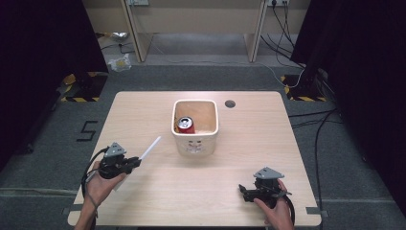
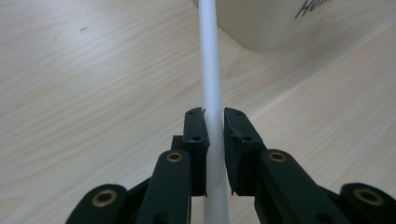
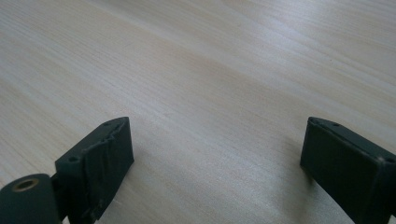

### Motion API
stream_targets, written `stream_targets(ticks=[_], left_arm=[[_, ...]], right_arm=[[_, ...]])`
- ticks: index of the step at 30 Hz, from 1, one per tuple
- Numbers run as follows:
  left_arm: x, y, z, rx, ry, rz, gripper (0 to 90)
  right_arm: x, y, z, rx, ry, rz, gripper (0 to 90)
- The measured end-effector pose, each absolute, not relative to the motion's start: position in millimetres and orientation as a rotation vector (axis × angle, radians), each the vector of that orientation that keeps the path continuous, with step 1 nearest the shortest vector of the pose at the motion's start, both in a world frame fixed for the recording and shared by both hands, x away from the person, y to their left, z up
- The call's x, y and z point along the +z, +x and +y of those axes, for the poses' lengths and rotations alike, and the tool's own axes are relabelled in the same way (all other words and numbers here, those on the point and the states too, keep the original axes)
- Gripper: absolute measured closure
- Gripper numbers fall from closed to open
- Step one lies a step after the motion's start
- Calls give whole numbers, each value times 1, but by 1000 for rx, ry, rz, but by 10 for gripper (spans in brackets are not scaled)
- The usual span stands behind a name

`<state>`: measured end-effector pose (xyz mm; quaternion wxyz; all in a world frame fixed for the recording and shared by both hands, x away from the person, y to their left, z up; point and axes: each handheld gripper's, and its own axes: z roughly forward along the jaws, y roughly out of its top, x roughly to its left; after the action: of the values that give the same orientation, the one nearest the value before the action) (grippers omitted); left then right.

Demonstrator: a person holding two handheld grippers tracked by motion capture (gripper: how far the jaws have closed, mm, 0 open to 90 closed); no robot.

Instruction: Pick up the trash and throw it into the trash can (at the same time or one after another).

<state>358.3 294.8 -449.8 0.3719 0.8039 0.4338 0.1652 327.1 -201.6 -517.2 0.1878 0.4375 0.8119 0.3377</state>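
A long white tube point(image 1: 150, 148) sticks out from my left gripper point(image 1: 136, 163) toward the cream bin point(image 1: 195, 143). In the left gripper view both black pads clamp the white tube point(image 2: 211, 84), which runs up past the bin's rounded corner point(image 2: 271, 23); my left gripper point(image 2: 214, 122) is shut on it above the table. A red can point(image 1: 186, 125) lies inside the bin at its left side. Over bare wood at the near right, my right gripper point(image 1: 242, 190) holds nothing; seen from its own camera, my right gripper point(image 3: 215, 144) has its jaws wide apart.
The wooden table point(image 1: 249, 158) has a small dark hole point(image 1: 230, 103) behind the bin on the right. Its front edge runs just under both hands. Beyond the table are grey floor, cables and desk legs.
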Motion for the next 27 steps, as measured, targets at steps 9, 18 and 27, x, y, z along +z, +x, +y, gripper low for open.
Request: stream_targets(ticks=[9, 18, 27], left_arm=[[-426, 361, 296, 460, 2046, 1078, 792], [-394, 363, 289, 493, 2047, 1017, 792], [-362, 366, 263, 513, 2086, 907, 791]], right_arm=[[-517, 327, -202, 951, 1231, 2285, 94], [-517, 327, -202, 950, 1231, 2285, 94], [-517, 327, -202, 950, 1231, 2285, 94]])
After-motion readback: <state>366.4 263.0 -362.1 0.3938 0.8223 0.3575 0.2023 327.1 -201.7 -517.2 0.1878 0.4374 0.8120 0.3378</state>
